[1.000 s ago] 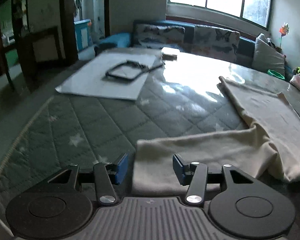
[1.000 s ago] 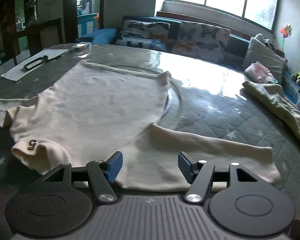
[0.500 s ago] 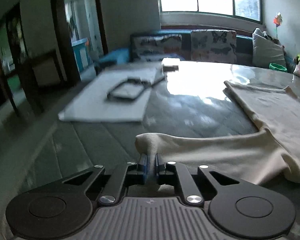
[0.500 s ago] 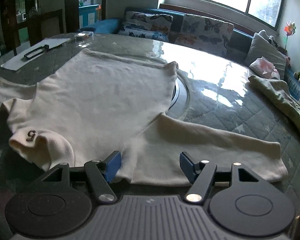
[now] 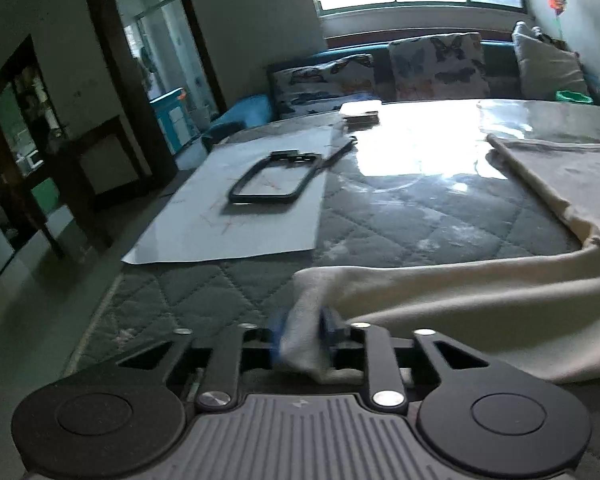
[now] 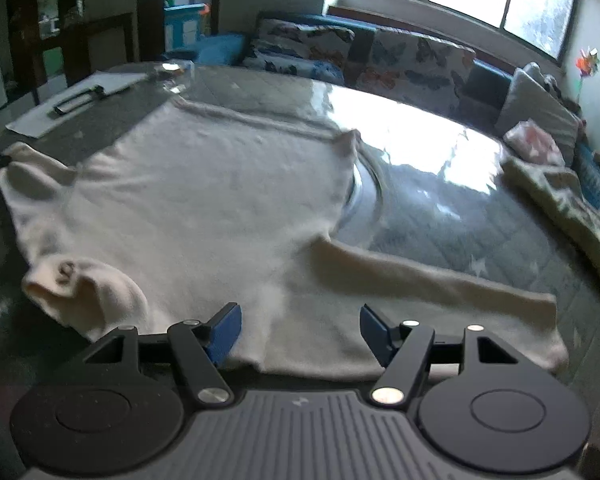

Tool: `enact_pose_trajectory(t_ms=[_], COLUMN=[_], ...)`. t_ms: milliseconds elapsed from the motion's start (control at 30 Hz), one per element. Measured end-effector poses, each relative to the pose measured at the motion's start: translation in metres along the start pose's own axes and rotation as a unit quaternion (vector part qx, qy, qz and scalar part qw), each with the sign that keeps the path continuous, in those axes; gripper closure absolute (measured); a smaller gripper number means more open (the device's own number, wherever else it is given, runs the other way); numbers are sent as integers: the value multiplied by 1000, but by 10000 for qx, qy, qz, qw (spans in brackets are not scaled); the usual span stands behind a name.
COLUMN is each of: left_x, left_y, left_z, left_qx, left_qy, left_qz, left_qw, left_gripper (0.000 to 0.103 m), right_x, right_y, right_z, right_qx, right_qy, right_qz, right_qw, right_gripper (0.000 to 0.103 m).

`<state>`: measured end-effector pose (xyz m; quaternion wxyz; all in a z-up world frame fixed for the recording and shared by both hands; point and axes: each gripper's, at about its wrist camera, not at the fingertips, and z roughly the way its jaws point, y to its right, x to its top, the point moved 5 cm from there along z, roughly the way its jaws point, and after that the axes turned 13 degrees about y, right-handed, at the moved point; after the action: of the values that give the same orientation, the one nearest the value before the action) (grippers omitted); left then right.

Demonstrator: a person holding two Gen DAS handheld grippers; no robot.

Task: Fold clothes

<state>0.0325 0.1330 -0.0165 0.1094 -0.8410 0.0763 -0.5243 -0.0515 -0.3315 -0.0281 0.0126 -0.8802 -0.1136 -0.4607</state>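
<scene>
Leftmost in the left wrist view, a white sheet (image 5: 236,216) lies flat on the quilted desk (image 5: 400,236), and a dark rectangular frame (image 5: 274,178) rests on the sheet. Nearer the camera, the left tool (image 5: 302,330) is clamped on the cuff of a cream sleeve (image 5: 460,300); the cloth bunches between the blue pads (image 5: 330,326) and the sleeve runs off to the right toward the body of the sweater (image 5: 572,176), which lies on the desk at the right edge.

From the right wrist camera, the sweater (image 6: 204,192) is spread flat across the middle of the desk (image 6: 440,220), hem away from the camera. Its left sleeve reaches to the far left edge of the picture, where its tip is pinched by something dark, too small to make out. The collar (image 6: 80,284) is folded over near the bottom left. The right tool (image 6: 300,334) hovers with its jaws wide apart over the sweater's near edge, gripping nothing. The right sleeve (image 6: 460,292) lies stretched out to the right. Farther right, another pale garment (image 6: 572,204) is heaped near the desk's edge.
</scene>
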Motion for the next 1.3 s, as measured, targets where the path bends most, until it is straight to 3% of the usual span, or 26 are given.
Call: enact_pose_trajectory(t_ms=[233,400,667,867,967,1100,1300], left_x=[15,27,38,34,29,18,24], left_y=[-17,12,90,118,124,130,119], left_z=[-10,-24,-42,-44,-43,-43,-48], left_qx=[135,-502,-1530,-1756,-1831,-1791,-1746], left_qy=[72,101,187,196,170,165,86], left_qz=[-334,-643,-478,-234,-107,185,-77], left_qw=[9993,9966,9869,9840,9829,9835,9846], left_gripper=[73,73,72,72,63,63,63], right_x=[39,51,41,31,30,22,27], right_y=[-52,-112,-172,-180,-175,-169,-138], right_z=[0,24,52,40,34,28,0], right_qx=[750,1324,1760,1863,1891,1912,1753], right_qy=[379,438,228,191,195,53,339], right_qz=[-244,-594,-972,-1080,-975,-980,-522], right_qw=[9962,9885,9793,9763,9769,9766,9825], right_gripper=[36,37,39,41,41,41,41])
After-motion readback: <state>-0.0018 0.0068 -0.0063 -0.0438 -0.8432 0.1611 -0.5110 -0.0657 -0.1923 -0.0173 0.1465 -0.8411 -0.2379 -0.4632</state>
